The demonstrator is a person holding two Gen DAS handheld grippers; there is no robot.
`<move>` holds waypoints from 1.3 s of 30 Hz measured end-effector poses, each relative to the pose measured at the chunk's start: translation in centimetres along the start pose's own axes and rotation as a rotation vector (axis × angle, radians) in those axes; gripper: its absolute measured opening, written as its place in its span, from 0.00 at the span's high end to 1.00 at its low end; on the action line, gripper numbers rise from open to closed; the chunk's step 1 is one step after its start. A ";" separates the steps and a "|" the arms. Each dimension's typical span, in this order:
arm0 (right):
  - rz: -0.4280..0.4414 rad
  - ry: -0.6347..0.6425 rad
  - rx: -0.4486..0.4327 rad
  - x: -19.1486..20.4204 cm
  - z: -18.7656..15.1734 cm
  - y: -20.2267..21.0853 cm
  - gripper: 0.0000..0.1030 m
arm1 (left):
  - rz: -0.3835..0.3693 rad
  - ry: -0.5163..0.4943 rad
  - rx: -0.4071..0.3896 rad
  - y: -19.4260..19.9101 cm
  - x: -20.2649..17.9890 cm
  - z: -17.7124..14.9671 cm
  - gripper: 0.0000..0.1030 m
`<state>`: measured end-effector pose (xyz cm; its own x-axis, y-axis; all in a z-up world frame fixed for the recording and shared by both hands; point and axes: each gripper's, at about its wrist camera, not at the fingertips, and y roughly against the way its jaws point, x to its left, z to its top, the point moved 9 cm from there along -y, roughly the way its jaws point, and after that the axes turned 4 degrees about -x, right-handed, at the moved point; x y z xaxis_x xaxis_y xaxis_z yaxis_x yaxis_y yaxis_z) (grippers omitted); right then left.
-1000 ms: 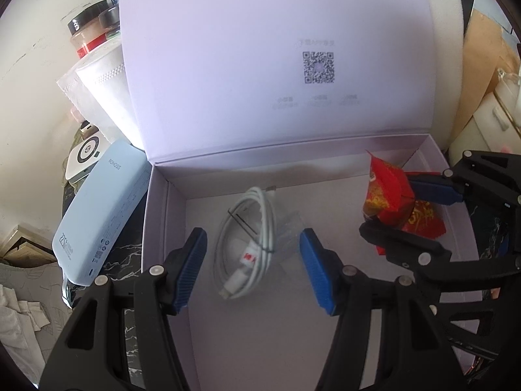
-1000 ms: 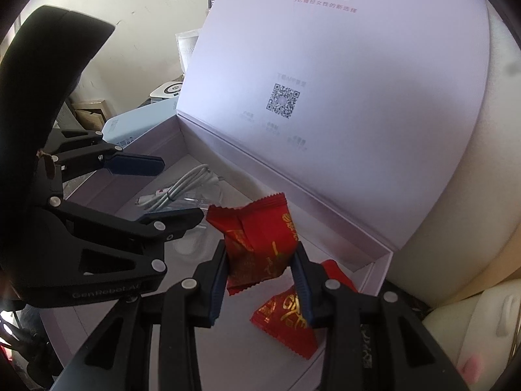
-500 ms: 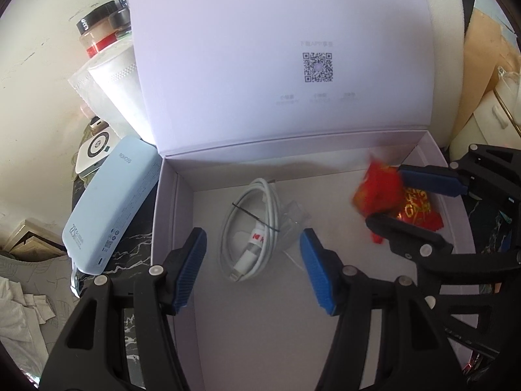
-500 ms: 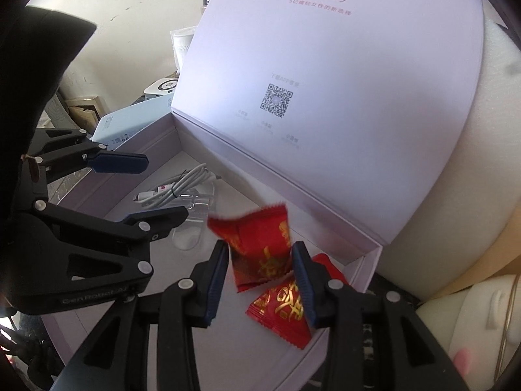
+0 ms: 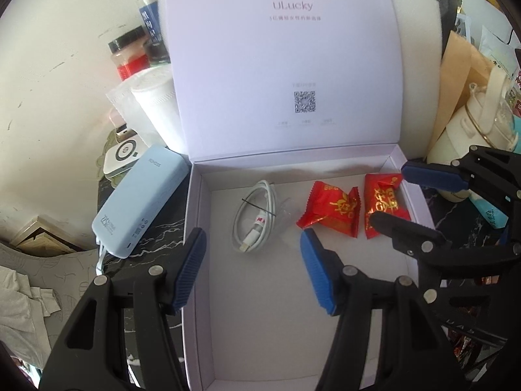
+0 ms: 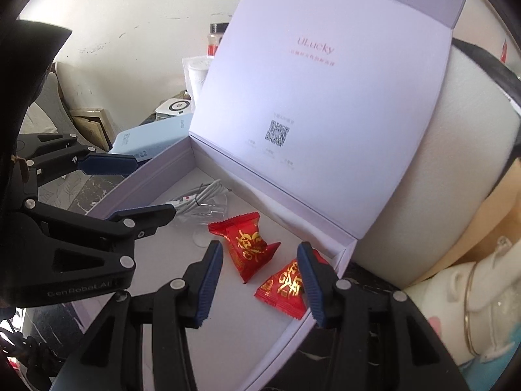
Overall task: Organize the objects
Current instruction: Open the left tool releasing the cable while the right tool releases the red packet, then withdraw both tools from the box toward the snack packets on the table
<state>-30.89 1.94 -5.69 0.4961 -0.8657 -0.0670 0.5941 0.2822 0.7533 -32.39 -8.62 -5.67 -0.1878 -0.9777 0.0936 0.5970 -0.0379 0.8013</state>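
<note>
A pale lilac box (image 5: 195, 215) (image 6: 153, 179) stands with its lid (image 5: 286, 65) upright. Inside lie a coiled white cable (image 5: 257, 216) (image 6: 202, 198) and two red candy packets, one (image 5: 332, 208) (image 6: 247, 244) nearer the middle, the other (image 5: 384, 202) (image 6: 286, 285) by the right wall. My left gripper (image 5: 252, 270) (image 6: 136, 185) hovers open over the box's near left part, nothing between its fingers. My right gripper (image 6: 259, 282) (image 5: 397, 195) hangs open above the two packets, holding nothing.
A light blue power bank (image 5: 140, 205) (image 6: 149, 140) lies on the dark marble top left of the box, with a white charger puck (image 5: 122, 158) behind it. Jars (image 5: 130, 52) and a white roll (image 5: 156, 104) stand at the back left. Cream bottles (image 5: 472, 130) crowd the right.
My right gripper opened and the red packet dropped into the box beside the other one. Both grippers drew back and up from the box.
</note>
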 end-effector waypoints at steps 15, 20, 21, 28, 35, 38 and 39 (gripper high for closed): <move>-0.034 0.003 -0.082 1.4 -0.8 6.9 0.54 | 0.007 0.019 -0.095 7.7 -1.7 -1.5 0.43; -0.050 0.002 -0.101 1.6 -1.5 8.4 0.54 | 0.002 0.010 -0.116 9.7 -3.0 -2.5 0.43; -0.052 0.001 -0.105 1.6 -1.7 8.8 0.54 | 0.002 0.009 -0.119 10.1 -3.2 -2.7 0.43; -0.081 -0.001 -0.132 1.5 -3.7 11.8 0.54 | -0.013 0.006 -0.138 12.2 -5.3 -4.2 0.43; -0.108 -0.021 -0.139 1.2 -6.5 14.1 0.53 | -0.034 -0.002 -0.141 13.5 -7.4 -5.9 0.43; -0.118 -0.028 -0.137 1.1 -7.8 15.0 0.53 | -0.044 -0.006 -0.141 14.0 -8.3 -6.7 0.42; -0.121 -0.030 -0.137 1.2 -8.2 15.2 0.53 | -0.048 -0.008 -0.141 14.2 -8.7 -7.0 0.42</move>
<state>-16.06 8.60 0.33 0.3981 -0.9079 -0.1310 0.7298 0.2270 0.6448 -16.80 -2.11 0.75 -0.2249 -0.9724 0.0624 0.6910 -0.1140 0.7138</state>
